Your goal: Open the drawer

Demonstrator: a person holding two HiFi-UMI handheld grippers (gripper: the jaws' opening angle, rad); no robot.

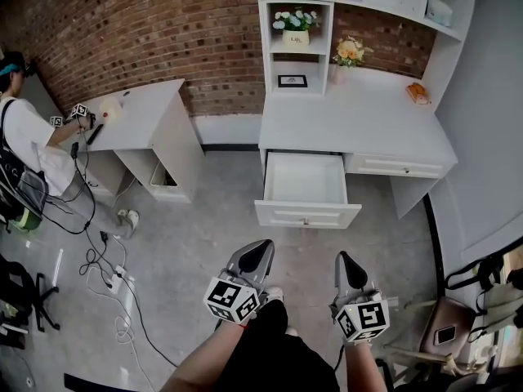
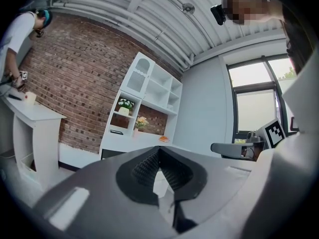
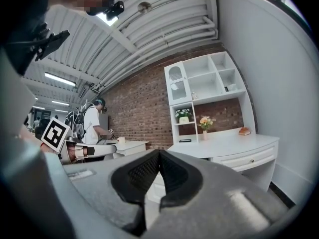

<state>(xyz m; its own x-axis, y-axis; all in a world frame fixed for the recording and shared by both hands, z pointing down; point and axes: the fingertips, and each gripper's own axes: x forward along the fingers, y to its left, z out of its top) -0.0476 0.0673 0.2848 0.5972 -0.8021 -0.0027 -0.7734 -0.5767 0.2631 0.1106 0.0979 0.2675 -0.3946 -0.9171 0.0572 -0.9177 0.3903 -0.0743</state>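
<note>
Standing pulled far out from the front of the white bench [image 1: 359, 125], the drawer [image 1: 306, 178] (white as the bench) is open below the bench top. The left tool [image 1: 265, 247] and the right tool [image 1: 343, 256] are both in front of the bench, side by side and well apart from the drawer. Each tool has its jaws together and holds nothing.

A brick wall [image 1: 147, 31] is seen behind a white shelf unit [image 1: 265, 47], on which a pot of white flowers [image 1: 296, 24] and a small dark frame [image 1: 292, 81] are set. A vase of orange flowers [image 1: 349, 52] and an orange object [image 1: 417, 93] are placed on the large desk [image 1: 351, 125]. At the left, a person in a white shirt [image 1: 29, 149] is seen beside a smaller desk [image 1: 151, 114], and cables [image 1: 102, 260] are strewn on the floor.
</note>
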